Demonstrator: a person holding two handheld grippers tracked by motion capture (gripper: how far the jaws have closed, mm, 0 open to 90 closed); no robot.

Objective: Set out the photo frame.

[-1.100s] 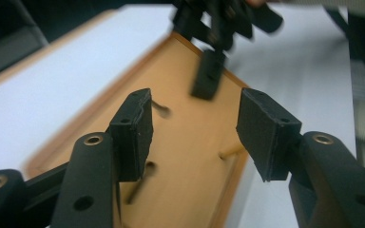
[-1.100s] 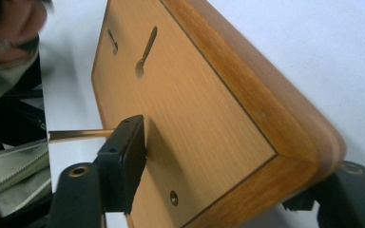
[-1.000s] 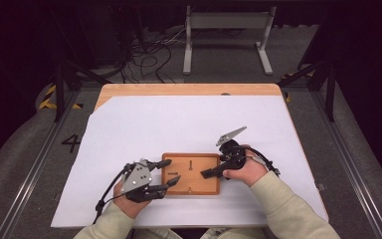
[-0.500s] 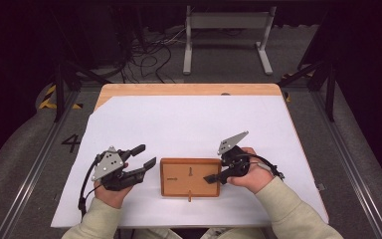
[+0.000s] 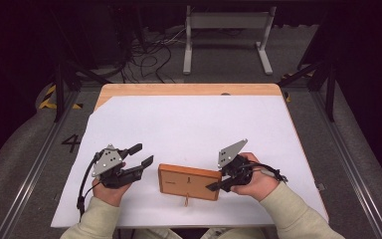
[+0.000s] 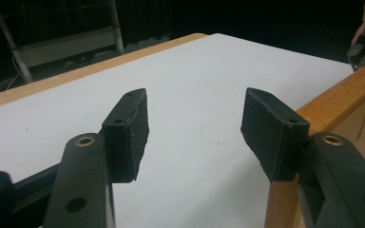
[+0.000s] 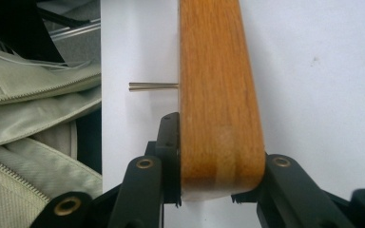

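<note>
Two grippers: my right hand-held gripper (image 5: 214,186) pinches the wooden block's (image 5: 189,181) right end; left hand-held gripper (image 5: 142,156), spread, hovers just beside its left end.

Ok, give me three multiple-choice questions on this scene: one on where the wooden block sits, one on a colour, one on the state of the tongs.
1. Where does the wooden block lie?
A. At the far edge of the table
B. On the white sheet near the person, between the two hands
C. On the floor

2. What colour is the sheet that covers the table?
A. White
B. Green
C. Black

3. What is the state of the left tongs?
A. Shut on the block
B. Shut on a cable
C. Open, with nothing between the jaws

Answers: 1 B, the high view shows the block near the front edge between the hands. 2 A, the sheet is white in all views. 3 C, the left gripper view shows the jaws apart over bare sheet, while the right tongs are clamped on the block's end.
</note>
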